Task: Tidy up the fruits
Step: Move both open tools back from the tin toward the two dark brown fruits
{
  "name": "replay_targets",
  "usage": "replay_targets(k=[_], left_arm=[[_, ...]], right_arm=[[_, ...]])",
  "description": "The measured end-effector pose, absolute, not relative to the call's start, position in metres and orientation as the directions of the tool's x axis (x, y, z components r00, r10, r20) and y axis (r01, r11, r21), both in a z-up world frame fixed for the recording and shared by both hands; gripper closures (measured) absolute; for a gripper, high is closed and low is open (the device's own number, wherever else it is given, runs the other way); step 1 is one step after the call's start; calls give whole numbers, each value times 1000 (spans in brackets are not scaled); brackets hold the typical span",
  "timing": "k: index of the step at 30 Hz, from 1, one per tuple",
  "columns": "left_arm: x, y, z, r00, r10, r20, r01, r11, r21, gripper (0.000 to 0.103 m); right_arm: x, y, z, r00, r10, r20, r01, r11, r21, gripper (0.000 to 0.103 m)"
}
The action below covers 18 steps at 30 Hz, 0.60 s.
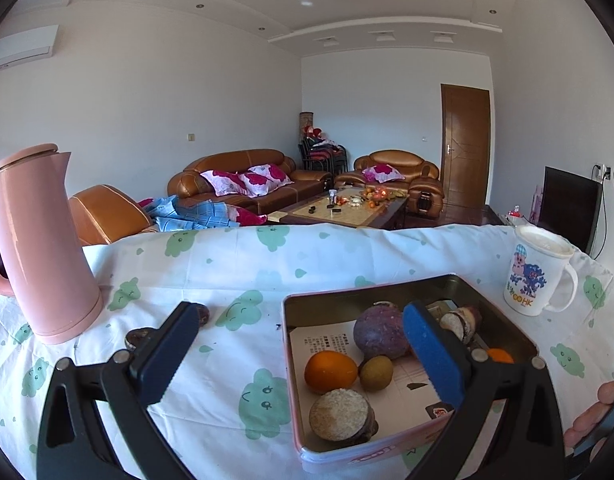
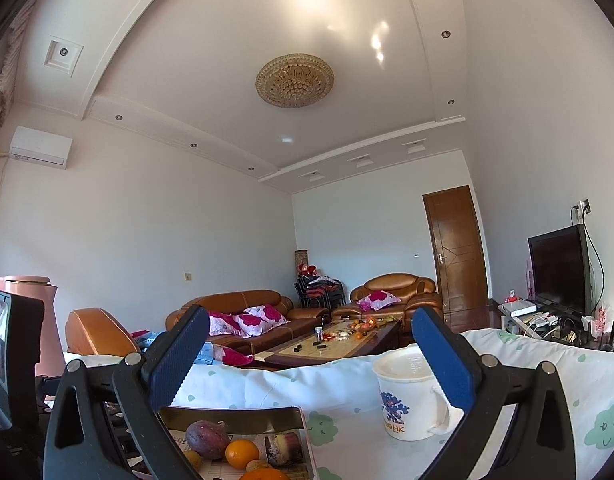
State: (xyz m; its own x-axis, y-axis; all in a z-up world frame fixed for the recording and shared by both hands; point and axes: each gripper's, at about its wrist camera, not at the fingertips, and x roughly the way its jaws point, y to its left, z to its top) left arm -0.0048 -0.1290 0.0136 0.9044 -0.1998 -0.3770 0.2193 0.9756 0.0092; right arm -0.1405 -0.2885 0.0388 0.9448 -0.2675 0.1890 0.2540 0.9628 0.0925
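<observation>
A pink-sided tin box [image 1: 339, 305] sits on the cloth-covered table. It holds a purple passion fruit [image 1: 381, 332], an orange [image 1: 331, 372], a small brownish-green fruit [image 1: 376, 373] and a round cut piece [image 1: 341, 414]. My left gripper [image 1: 301, 356] hovers open over the tin's left side with nothing between its blue pads [image 1: 171, 354]. Two small dark fruits [image 1: 203, 314] lie on the cloth left of the tin. In the right wrist view, my right gripper [image 2: 311, 360] stands wide open and empty, tilted upward, above the tin [image 2: 235, 416] with its passion fruit [image 2: 207, 438] and orange [image 2: 241, 453].
A tall pink kettle [image 1: 39, 240] stands at the table's left. A white cartoon mug [image 1: 539, 272] with a lid stands right of the tin, also close to my right finger [image 2: 443, 360]. A person's fingers [image 1: 599, 412] show at the lower right. Sofas and a coffee table lie beyond.
</observation>
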Motion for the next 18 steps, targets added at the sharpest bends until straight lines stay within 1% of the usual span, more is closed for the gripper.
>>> replay_targets(k=[5, 7, 9, 11, 13, 15, 18], left_arm=[[11, -128, 3, 847, -185, -498, 207, 978, -10, 0], [12, -127, 1, 837, -182, -515, 205, 979, -12, 0], [7, -124, 1, 840, -188, -508, 205, 979, -24, 0], [3, -120, 3, 857, -153, -491, 164, 986, -21, 0], [-2, -116, 4, 869, -144, -473, 151, 988, -23, 0], [-6, -111, 6, 881, -139, -453, 144, 989, -23, 0], [-7, -104, 9, 897, -112, -427, 137, 990, 28, 0]], right_arm=[[-142, -286, 40, 941, -267, 206, 254, 963, 88, 1], [-145, -286, 39, 934, -278, 226, 264, 960, 93, 1], [-149, -287, 39, 926, -294, 239, 276, 955, 106, 1], [-150, -290, 39, 921, -309, 238, 286, 950, 125, 1], [-150, -292, 38, 921, -314, 229, 288, 947, 142, 1], [-147, -291, 39, 928, -315, 199, 285, 944, 165, 1], [-143, -290, 39, 940, -298, 165, 268, 946, 183, 1]])
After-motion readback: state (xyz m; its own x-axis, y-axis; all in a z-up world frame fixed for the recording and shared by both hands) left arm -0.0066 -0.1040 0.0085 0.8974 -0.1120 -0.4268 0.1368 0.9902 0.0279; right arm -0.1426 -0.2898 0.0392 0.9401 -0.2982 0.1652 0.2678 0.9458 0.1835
